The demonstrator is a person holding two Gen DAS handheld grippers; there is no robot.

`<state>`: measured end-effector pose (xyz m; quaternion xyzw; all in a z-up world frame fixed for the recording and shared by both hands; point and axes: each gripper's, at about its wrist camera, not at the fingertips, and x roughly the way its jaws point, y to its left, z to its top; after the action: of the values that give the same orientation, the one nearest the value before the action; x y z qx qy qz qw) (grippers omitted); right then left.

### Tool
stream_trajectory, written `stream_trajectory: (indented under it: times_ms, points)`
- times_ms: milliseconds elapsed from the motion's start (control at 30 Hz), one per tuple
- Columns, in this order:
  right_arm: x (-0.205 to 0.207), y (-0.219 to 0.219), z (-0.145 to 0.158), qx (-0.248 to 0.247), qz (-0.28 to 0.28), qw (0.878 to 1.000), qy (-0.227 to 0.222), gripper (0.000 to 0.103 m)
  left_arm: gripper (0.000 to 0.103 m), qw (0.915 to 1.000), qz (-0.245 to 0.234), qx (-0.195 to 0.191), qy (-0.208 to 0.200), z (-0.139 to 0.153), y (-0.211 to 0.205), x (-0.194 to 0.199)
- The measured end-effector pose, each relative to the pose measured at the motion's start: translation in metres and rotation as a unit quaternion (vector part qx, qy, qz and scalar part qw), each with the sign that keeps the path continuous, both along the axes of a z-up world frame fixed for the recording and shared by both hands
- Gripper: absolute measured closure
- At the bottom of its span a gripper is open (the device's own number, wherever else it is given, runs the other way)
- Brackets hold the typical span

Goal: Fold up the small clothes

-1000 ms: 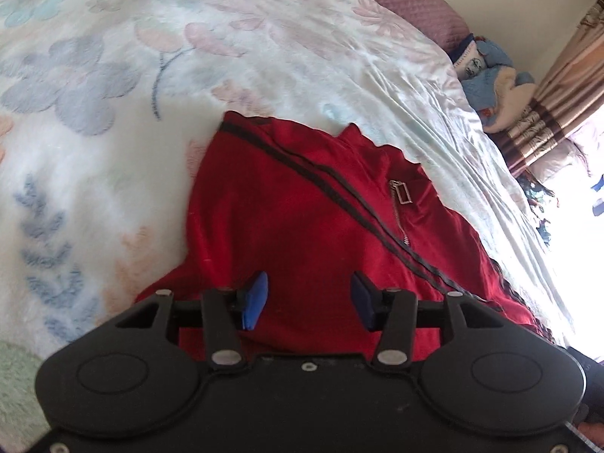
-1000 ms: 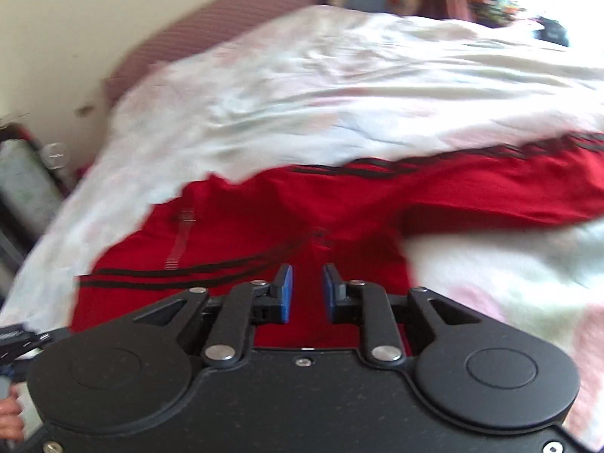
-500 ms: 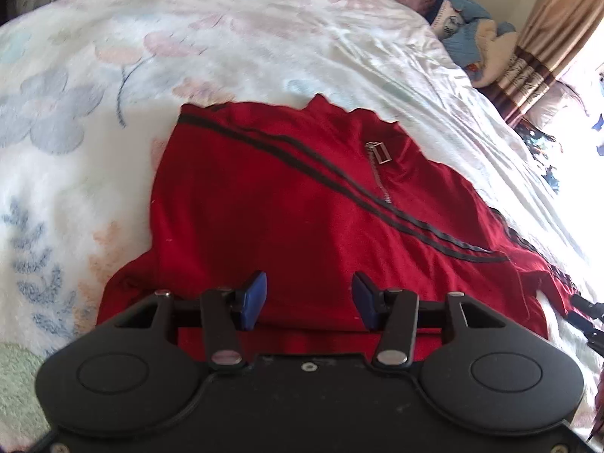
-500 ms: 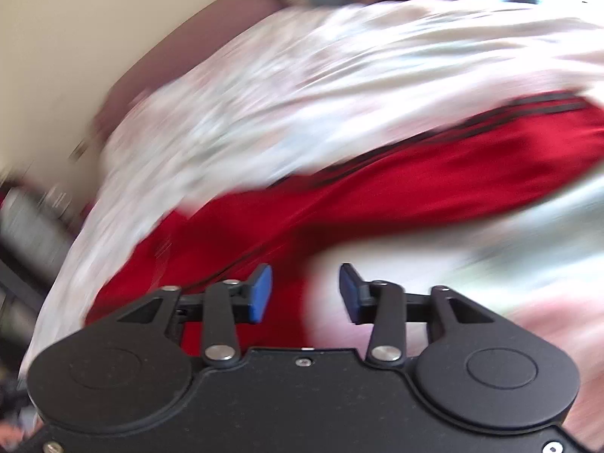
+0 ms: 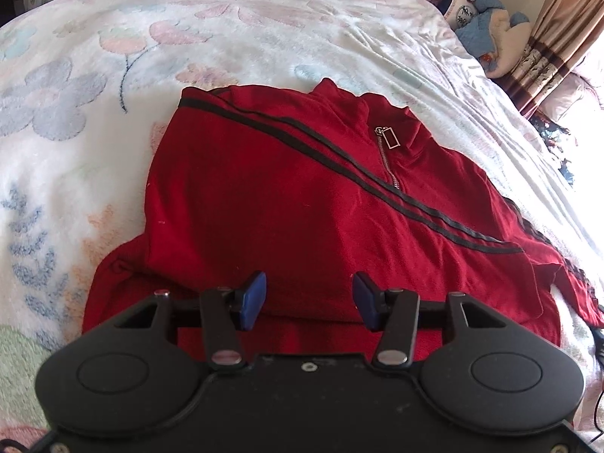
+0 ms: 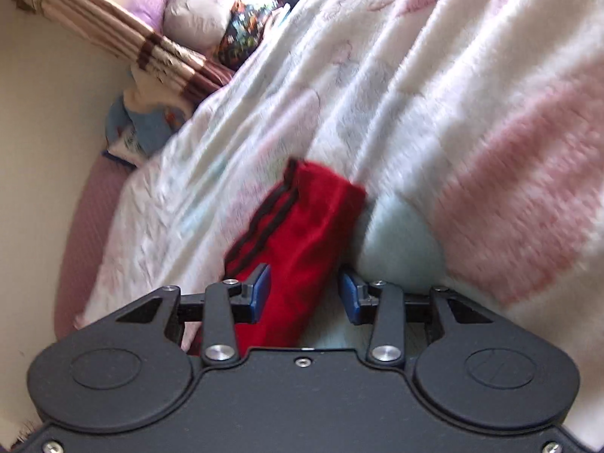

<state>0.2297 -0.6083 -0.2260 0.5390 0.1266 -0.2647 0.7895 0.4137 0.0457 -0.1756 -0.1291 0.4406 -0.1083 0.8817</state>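
Left gripper (image 5: 308,298) hovering open over red top (image 5: 287,204); right gripper (image 6: 304,294) gaping, having just opened, sleeve (image 6: 302,234) lying loose between its jaws.

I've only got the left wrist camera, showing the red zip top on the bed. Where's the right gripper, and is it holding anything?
Observer: The right gripper is open. Its jaws have just been opening, and a red sleeve lies between them, not pinched.
Operator: Is that sleeve lifted?
Observer: It seems not. It lies stretched out on the blanket, with its cuff pointing away from the gripper, though the view is blurred.
Operator: Any markings on it?
Observer: Two black stripes run along the sleeve's edge on the picture's left.
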Motion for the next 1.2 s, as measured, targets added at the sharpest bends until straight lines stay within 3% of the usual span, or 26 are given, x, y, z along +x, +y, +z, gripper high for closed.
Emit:
stream_trajectory:
  times_ms: [133,200,233,400,500,600,700,833,967,1000,1033,1067,1100,1167,1200]
  points:
    - [0.013,-0.007,0.007,-0.016,-0.002,1.000,0.016,0.068,0.051,1.0000,0.000,0.005,0.002,0.000,-0.002,0.003]
    - [0.025,-0.002,0.019,-0.053,0.013,0.998,0.034,0.081,0.051,1.0000,-0.001,0.004,0.002,0.000,-0.002,0.003]
    - [0.030,0.001,0.027,-0.072,0.020,0.996,0.042,0.099,0.051,1.0000,-0.001,0.002,0.002,0.000,-0.001,0.004]
    - [0.055,0.040,0.098,-0.176,0.072,0.982,0.000,0.099,0.051,0.9999,0.002,-0.016,-0.003,0.004,0.005,0.003]
    - [0.075,0.088,0.150,-0.222,0.131,0.965,-0.055,0.099,0.051,0.9995,0.010,-0.029,-0.006,0.007,0.010,0.001]
    - [0.097,0.151,0.191,-0.245,0.206,0.940,-0.120,0.099,0.051,0.9987,0.029,-0.038,-0.020,0.010,0.019,-0.005]
    - [0.117,0.219,0.204,-0.244,0.280,0.914,-0.162,0.099,0.051,0.9973,0.036,-0.056,-0.029,0.012,0.029,-0.010]
    - [0.139,0.305,0.190,-0.216,0.372,0.883,-0.189,0.099,0.051,0.9942,0.055,-0.086,-0.035,0.018,0.049,-0.014]
    - [0.162,0.384,0.153,-0.163,0.463,0.850,-0.191,0.095,0.051,0.9924,0.063,-0.100,-0.034,0.022,0.067,-0.018]
    - [0.171,0.404,0.139,-0.136,0.500,0.838,-0.169,0.088,0.051,0.9923,0.064,-0.100,-0.033,0.021,0.070,-0.019]
    - [0.178,0.420,0.126,-0.124,0.526,0.830,-0.137,0.056,0.051,0.9924,0.065,-0.100,-0.031,0.020,0.070,-0.019]
    - [0.177,0.430,0.117,-0.124,0.524,0.835,-0.113,0.041,0.051,0.9923,0.066,-0.101,-0.027,0.018,0.072,-0.019]
    - [0.172,0.431,0.107,-0.127,0.512,0.844,-0.100,0.042,0.051,0.9920,0.067,-0.104,-0.023,0.015,0.072,-0.019]
    - [0.163,0.413,0.096,-0.118,0.506,0.847,-0.109,0.042,0.051,0.9907,0.070,-0.115,-0.016,0.009,0.073,-0.017]
    - [0.155,0.396,0.092,-0.110,0.491,0.857,-0.111,0.042,0.051,0.9903,0.072,-0.118,-0.012,0.006,0.073,-0.016]
